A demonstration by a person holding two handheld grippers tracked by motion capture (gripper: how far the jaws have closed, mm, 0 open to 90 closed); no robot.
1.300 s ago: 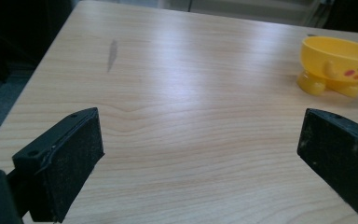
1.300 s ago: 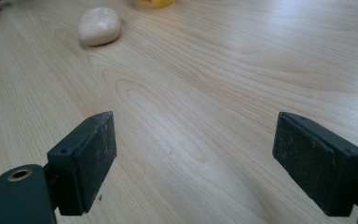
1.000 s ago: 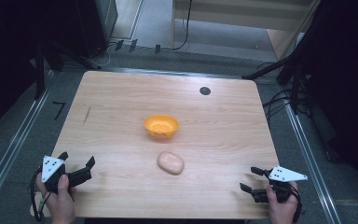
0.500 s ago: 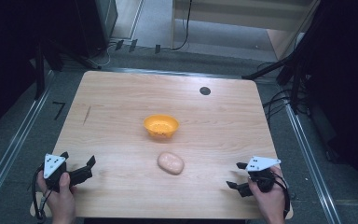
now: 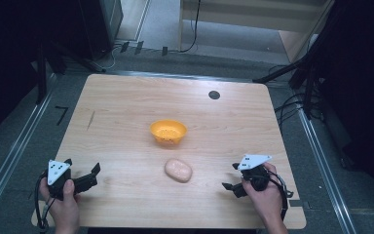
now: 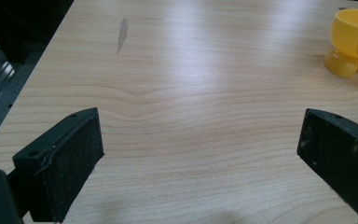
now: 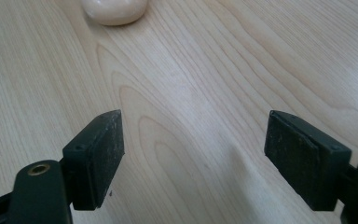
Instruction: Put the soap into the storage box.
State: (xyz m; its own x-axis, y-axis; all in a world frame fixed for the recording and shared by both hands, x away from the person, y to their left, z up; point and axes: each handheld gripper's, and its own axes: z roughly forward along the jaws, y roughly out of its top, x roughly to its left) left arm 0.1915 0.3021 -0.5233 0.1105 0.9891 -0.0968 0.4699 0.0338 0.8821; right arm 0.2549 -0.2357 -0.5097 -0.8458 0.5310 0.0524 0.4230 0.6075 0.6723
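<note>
An orange bowl [image 5: 168, 131] stands near the middle of the wooden table [image 5: 126, 102]; it is the yellow bowl [image 6: 354, 32] on round feet in the left gripper view. In front of it lies a pale pink rounded lump [image 5: 178, 170]. My right gripper [image 5: 230, 176] hovers to the lump's right and points at it. Its jaws have just been closing but stand apart with nothing between them. The right gripper [image 7: 198, 154] sees the lump [image 7: 115, 10] ahead. My left gripper [image 5: 83, 165] rests at the front left, wide open and empty. Bare wood lies between the left gripper's [image 6: 200, 158] jaws.
A black round grommet [image 5: 214, 94] sits in the table's far right part. A dark streak [image 5: 91, 119] marks the wood at far left. Metal rails [image 5: 14, 151] and cables [image 5: 292, 105] run along the floor on both sides.
The right hand has moved left from the table's front right corner toward the lump and risen a little, and its jaws have narrowed. The left hand has stayed put.
</note>
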